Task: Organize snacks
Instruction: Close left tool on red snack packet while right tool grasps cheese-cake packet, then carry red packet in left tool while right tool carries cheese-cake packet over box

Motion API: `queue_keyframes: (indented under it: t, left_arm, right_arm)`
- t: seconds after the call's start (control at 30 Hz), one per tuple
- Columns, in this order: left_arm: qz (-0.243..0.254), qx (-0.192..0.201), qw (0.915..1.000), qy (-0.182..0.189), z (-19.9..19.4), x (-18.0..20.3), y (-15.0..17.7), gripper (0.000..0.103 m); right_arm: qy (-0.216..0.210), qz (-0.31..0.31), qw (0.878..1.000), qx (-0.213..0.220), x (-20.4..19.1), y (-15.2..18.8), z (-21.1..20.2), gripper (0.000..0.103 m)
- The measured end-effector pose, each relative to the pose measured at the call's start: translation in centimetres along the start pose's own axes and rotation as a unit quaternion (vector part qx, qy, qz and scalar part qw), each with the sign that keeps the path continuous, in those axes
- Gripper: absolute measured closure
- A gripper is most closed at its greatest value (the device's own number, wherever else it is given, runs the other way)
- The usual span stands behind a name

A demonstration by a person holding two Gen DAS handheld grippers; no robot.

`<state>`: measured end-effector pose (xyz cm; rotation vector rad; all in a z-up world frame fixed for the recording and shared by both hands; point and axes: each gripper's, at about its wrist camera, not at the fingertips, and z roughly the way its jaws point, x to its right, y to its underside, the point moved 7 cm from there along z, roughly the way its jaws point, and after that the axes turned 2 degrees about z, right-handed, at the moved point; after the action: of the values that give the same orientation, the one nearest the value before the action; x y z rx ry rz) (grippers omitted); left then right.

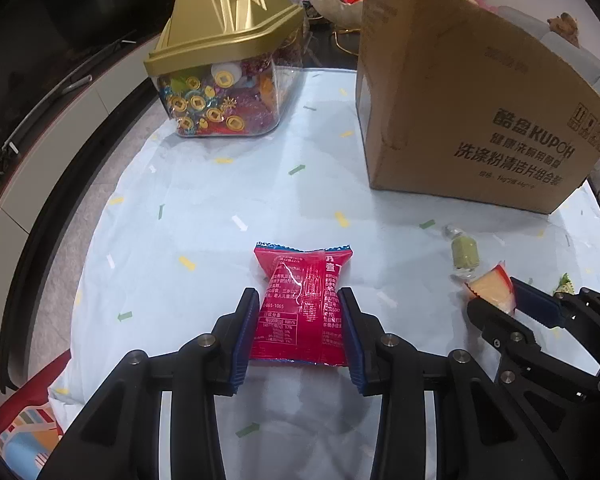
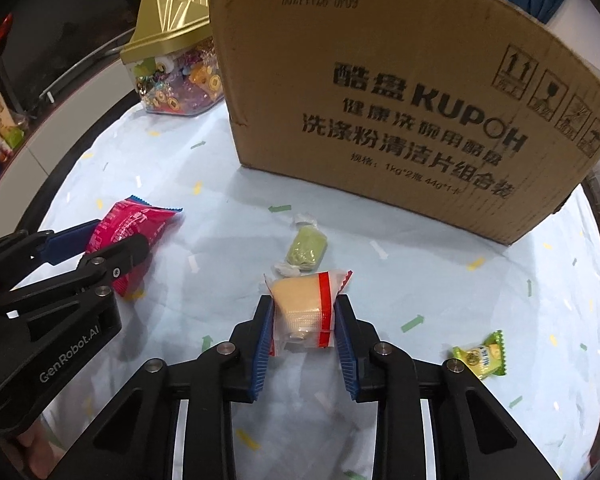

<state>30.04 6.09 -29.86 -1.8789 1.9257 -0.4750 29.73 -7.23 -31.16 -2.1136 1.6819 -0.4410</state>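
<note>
Both grippers clamped on snacks, cardboard box ahead.

My left gripper (image 1: pixel 298 316) has its fingers pressed on the sides of the red snack packet (image 1: pixel 304 304), which lies on the desk (image 1: pixel 204 208) with its long axis pointing away from me. My right gripper (image 2: pixel 303 322) has its fingers clamped on the cream-and-red wrapped snack (image 2: pixel 304 308). The cardboard box (image 2: pixel 400 112) stands straight beyond the right gripper, so I judge that hand nearer to it; from the left it lies ahead and to the right. A green candy (image 2: pixel 305 249) sits between the right gripper and the box.
</note>
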Motion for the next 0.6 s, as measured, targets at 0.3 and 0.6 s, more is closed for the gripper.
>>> queue_keyframes:
  t: [0.3,0.6]
  left_arm:
    - [-0.005,0.009,0.9999,0.013,-2.0,1.3,-0.6,0.064]
    - [0.006,0.022,0.9997,0.011,-4.5,2.6,-1.5,0.064]
  right_arm:
    - [0.005,0.006,1.000,0.019,1.1,-1.0,-2.8,0.072]
    - [0.008,0.021,0.999,0.044,2.4,-2.1,-5.8,0.072]
